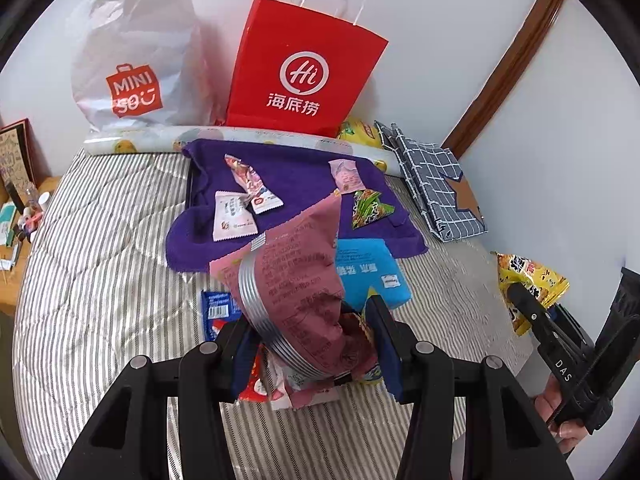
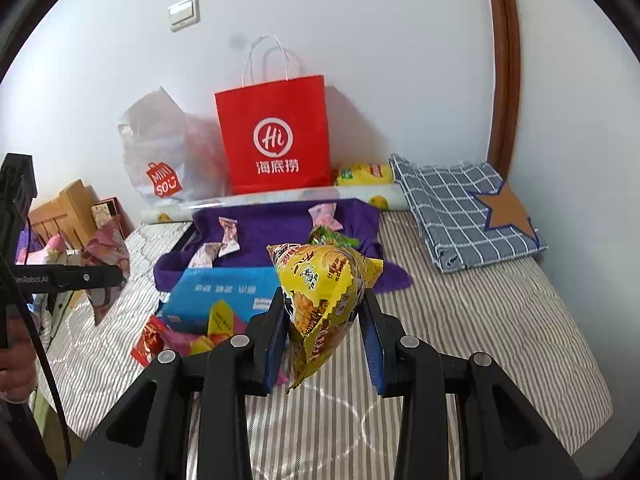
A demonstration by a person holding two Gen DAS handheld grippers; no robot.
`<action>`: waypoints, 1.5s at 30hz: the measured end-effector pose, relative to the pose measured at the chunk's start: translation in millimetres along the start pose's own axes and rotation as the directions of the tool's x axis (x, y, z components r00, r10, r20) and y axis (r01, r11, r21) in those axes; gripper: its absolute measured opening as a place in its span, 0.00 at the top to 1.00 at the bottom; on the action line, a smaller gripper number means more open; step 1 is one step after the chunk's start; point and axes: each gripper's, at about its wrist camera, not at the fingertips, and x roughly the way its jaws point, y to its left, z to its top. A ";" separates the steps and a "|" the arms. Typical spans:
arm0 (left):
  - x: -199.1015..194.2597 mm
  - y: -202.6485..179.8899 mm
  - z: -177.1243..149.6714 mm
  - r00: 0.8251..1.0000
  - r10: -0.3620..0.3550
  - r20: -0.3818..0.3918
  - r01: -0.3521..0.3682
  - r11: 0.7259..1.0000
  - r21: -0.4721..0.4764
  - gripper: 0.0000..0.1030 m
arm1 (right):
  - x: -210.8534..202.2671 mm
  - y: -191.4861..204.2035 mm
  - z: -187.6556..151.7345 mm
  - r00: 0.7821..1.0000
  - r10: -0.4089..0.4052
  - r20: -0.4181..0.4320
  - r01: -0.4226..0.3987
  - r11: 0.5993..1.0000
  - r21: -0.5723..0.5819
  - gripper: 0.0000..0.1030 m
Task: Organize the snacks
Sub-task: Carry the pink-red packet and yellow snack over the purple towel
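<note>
Gripping snacks — left tool [image 1: 310, 344] pink bag [image 1: 296, 280], right tool [image 2: 324, 332] yellow bag [image 2: 320, 292].

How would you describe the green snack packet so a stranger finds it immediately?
Find the red paper bag against the wall; before it lies a purple towel. On the towel's right side sits the green snack packet, the only green wrapper among pale pink ones.

A grey-and-white striped quilted mattress [image 2: 460, 320] meets a plain white wall [image 2: 380, 40] at its far edge, a brown wooden door frame [image 2: 506, 60] at right, a white wall switch [image 2: 184, 13] upper left.
</note>
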 end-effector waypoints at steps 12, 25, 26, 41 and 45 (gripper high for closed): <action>3.0 -13.8 29.5 1.000 -0.021 0.019 0.020 0.999 0.033 0.52 | 15.2 0.9 32.4 0.995 0.103 0.015 -0.104 0.994 0.029 0.66; 11.0 5.3 88.0 0.998 0.041 0.056 -0.042 0.999 0.018 0.52 | 65.5 3.5 87.9 0.986 0.166 0.028 -0.167 0.985 0.037 0.66; 12.3 9.8 92.2 0.997 0.047 0.059 -0.048 0.999 0.011 0.52 | 70.6 4.7 91.6 0.985 0.171 0.026 -0.172 0.984 0.035 0.66; 54.0 31.0 148.4 0.995 0.062 0.072 -0.061 0.998 -0.013 0.52 | 136.1 18.9 143.7 0.985 0.171 0.020 -0.171 0.985 -0.015 0.66; 69.3 32.6 162.2 0.996 0.065 0.069 -0.064 0.998 -0.012 0.52 | 154.0 18.0 158.6 0.984 0.176 0.022 -0.175 0.984 -0.028 0.66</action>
